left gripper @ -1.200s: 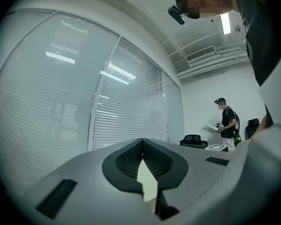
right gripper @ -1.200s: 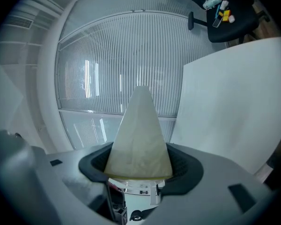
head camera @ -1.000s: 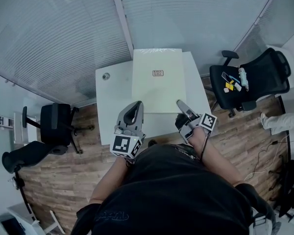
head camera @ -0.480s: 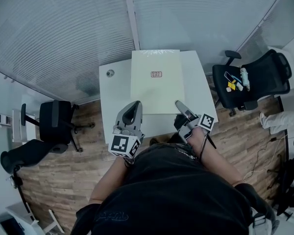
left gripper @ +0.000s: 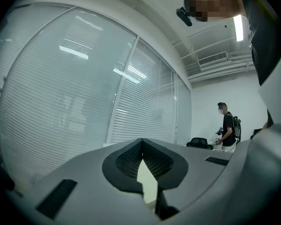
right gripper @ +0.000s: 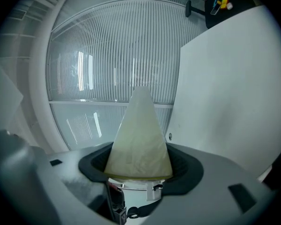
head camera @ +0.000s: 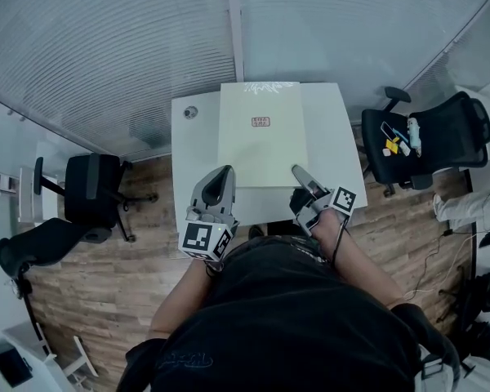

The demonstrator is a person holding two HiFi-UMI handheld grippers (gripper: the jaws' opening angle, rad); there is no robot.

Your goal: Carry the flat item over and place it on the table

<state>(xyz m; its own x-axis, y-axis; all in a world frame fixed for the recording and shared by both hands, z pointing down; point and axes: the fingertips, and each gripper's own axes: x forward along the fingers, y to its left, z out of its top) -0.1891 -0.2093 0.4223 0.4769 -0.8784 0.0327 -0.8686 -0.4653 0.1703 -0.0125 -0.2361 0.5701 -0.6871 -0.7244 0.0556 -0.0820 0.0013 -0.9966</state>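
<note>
The flat item is a pale cream board (head camera: 261, 149) with a small red label, lying lengthwise over the white table (head camera: 331, 149); I cannot tell if it rests there. At the board's near left corner, my left gripper (head camera: 220, 178) is shut on the edge. In the left gripper view the board (left gripper: 147, 182) is a thin sliver pinched between the dark pads (left gripper: 126, 161). My right gripper (head camera: 300, 174) is at the near right corner. In the right gripper view the board (right gripper: 139, 139) sits in the wide mouth with dark gaps on both sides, jaws open.
A round grommet (head camera: 190, 113) sits in the table's far left corner. One black office chair (head camera: 94, 202) stands left of the table, and another (head camera: 429, 133) with small items on its seat stands to the right. Blinds cover the glass wall beyond. A person (left gripper: 229, 128) stands far off.
The head view has drifted a little, so the table sits further right in the picture. The board and both grippers keep their places against the table.
</note>
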